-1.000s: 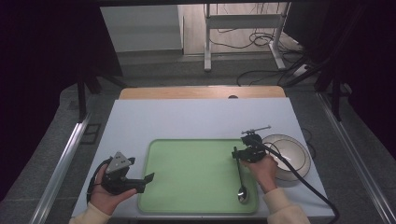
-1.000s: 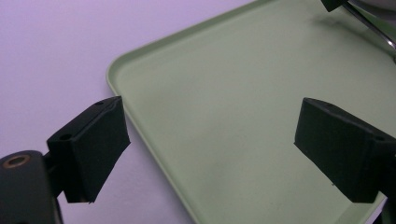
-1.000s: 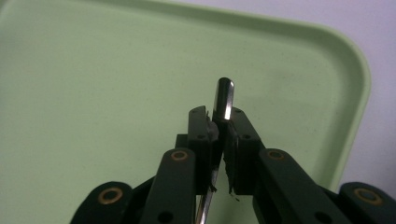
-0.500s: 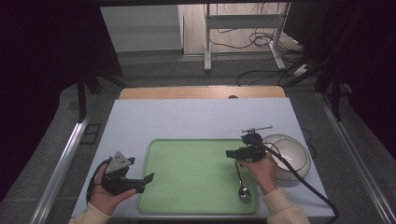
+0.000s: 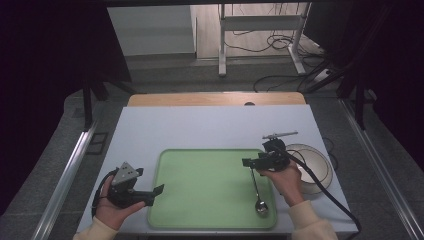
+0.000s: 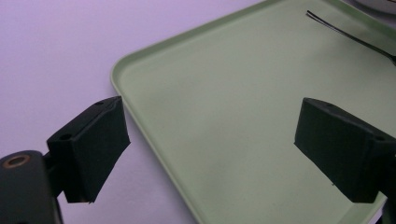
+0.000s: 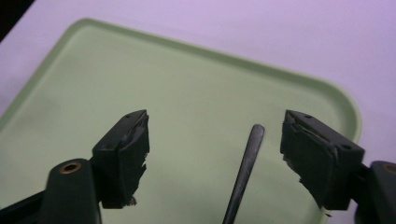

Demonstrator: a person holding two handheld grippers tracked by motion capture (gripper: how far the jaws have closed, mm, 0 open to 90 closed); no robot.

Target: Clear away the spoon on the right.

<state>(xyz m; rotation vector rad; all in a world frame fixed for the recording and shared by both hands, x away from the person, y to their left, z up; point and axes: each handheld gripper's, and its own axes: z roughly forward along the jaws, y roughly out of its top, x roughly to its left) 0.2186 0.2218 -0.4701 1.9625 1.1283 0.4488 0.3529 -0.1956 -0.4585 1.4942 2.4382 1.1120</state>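
Right tool [image 5: 248, 162] now lifted off the spoon [image 5: 257, 192] on the tray [image 5: 200, 185], jaws just opened wide, nothing clamped

A lab-style recording room: a white table [image 5: 210, 127] walled by black curtains [image 5: 50, 60], grey carpet, loose cables [image 5: 280, 37] beneath a metal-legged desk [image 5: 260, 30] behind.

Left hand [image 5: 112, 210] grips left gripper [image 5: 159, 190] low at the near left, jaws spread wide, pointing right, nothing between them. Right hand [image 5: 285, 180] holds right gripper [image 5: 246, 162] pointing left, wrist bent; its jaws have just been opening and stand wide apart, pads clamping nothing. Both forearms enter from the bottom edge, sleeves pale.
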